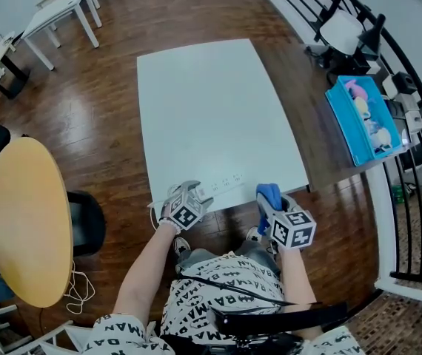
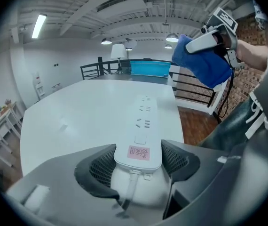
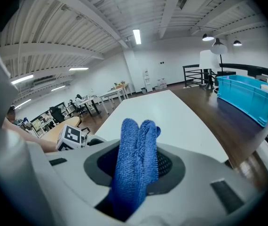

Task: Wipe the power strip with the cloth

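Observation:
A white power strip (image 1: pixel 222 186) lies along the near edge of the white table (image 1: pixel 211 102), its cable end toward me. My left gripper (image 1: pixel 202 194) has its jaws round that end; in the left gripper view both pads (image 2: pixel 103 164) touch the sides of the strip (image 2: pixel 142 121) by its pink label. Just right of the strip, my right gripper (image 1: pixel 270 200) is shut on a folded blue cloth (image 1: pixel 268 194), held above the table's edge. The cloth (image 3: pixel 136 154) stands upright between the right jaws and also hangs at the upper right of the left gripper view, the cloth (image 2: pixel 204 60).
A blue bin (image 1: pixel 363 120) with small items sits on a dark bench to the right, beside a black railing (image 1: pixel 411 168). A round yellow table (image 1: pixel 26 220) and a black chair (image 1: pixel 85 224) stand to the left. A white desk (image 1: pixel 63 9) is far left.

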`<state>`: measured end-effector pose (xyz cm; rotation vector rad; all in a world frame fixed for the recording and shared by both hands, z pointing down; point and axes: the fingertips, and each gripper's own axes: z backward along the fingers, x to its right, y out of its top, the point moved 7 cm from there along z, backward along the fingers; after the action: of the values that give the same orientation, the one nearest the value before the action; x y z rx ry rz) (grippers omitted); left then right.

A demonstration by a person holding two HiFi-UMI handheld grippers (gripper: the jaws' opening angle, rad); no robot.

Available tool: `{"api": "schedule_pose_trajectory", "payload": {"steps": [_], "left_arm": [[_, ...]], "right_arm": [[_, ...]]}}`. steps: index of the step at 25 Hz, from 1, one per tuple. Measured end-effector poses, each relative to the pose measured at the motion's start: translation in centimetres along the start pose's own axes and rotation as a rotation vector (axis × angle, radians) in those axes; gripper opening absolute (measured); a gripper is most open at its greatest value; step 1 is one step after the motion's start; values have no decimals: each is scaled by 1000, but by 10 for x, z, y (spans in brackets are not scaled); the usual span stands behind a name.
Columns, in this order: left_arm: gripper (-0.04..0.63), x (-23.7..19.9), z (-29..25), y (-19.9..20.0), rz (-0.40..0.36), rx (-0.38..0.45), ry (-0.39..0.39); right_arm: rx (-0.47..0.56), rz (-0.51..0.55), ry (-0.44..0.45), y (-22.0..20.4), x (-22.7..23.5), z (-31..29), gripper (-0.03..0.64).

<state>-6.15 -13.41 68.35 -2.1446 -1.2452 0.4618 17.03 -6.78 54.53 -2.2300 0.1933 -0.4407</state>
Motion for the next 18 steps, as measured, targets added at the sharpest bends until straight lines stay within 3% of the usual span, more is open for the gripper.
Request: {"api": "schedule_pose_trajectory", "payload": {"steps": [7, 12, 18], "left_arm": [[291, 2, 16, 10, -14, 63, 41], [292, 4, 58, 23, -41, 145, 126], [291, 22, 114, 47, -130, 192, 233]], "right_arm": [[-7, 29, 12, 4, -1, -7, 130], [-15, 94, 41, 18, 0, -15, 130], [-10, 208, 120, 51, -7, -22, 132]]}}
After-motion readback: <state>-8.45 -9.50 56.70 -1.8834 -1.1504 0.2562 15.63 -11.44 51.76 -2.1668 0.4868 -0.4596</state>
